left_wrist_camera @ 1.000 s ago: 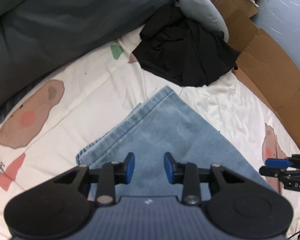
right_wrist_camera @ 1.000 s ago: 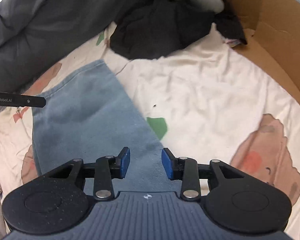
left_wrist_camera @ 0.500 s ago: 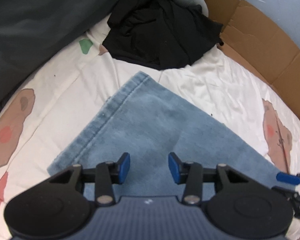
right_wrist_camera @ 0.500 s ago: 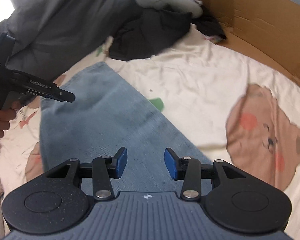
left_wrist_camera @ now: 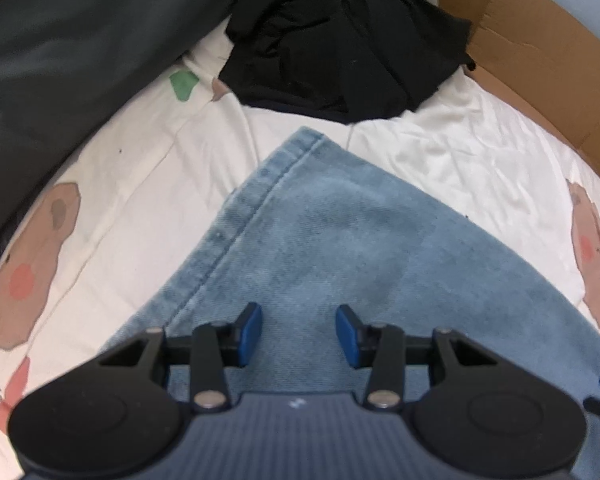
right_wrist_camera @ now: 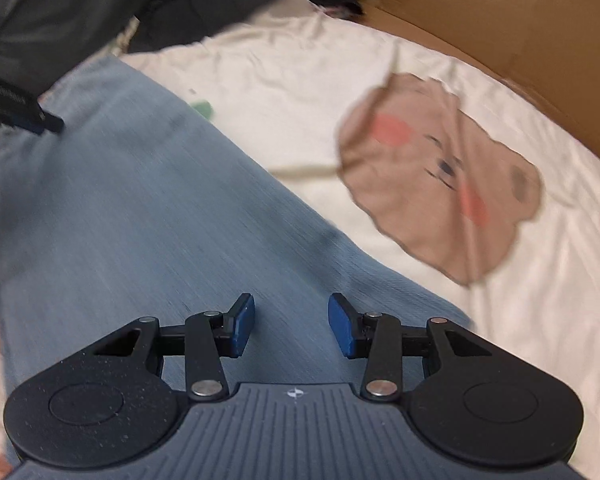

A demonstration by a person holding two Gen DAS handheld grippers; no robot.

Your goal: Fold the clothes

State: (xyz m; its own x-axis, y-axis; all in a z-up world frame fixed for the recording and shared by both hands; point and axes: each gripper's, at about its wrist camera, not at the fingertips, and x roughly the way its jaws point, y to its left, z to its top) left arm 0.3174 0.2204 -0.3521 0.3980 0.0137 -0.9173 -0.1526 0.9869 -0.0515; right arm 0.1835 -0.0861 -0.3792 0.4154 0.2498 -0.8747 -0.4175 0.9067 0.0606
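A light blue denim garment (left_wrist_camera: 340, 248) lies flat on a white sheet with bear prints (left_wrist_camera: 140, 184). Its stitched hem corner points toward the far black pile. My left gripper (left_wrist_camera: 299, 334) hovers just above the denim near that hem, open, with nothing between its blue pads. In the right wrist view the same denim (right_wrist_camera: 140, 208) runs from the far left to the near edge. My right gripper (right_wrist_camera: 291, 326) is open over it near its right edge, and nothing is held. The left gripper's tip (right_wrist_camera: 40, 118) shows at the far left there, blurred.
A crumpled black garment (left_wrist_camera: 340, 40) lies beyond the denim corner. A dark grey duvet (left_wrist_camera: 60, 48) fills the far left. Brown cardboard (left_wrist_camera: 540, 56) (right_wrist_camera: 480, 12) lines the right side of the bed. A bear print (right_wrist_camera: 440, 176) lies right of the denim.
Both grippers sank closer to the denim and their jaws stand a little wider. The right gripper slid right along the denim, and the bear print came into its view.
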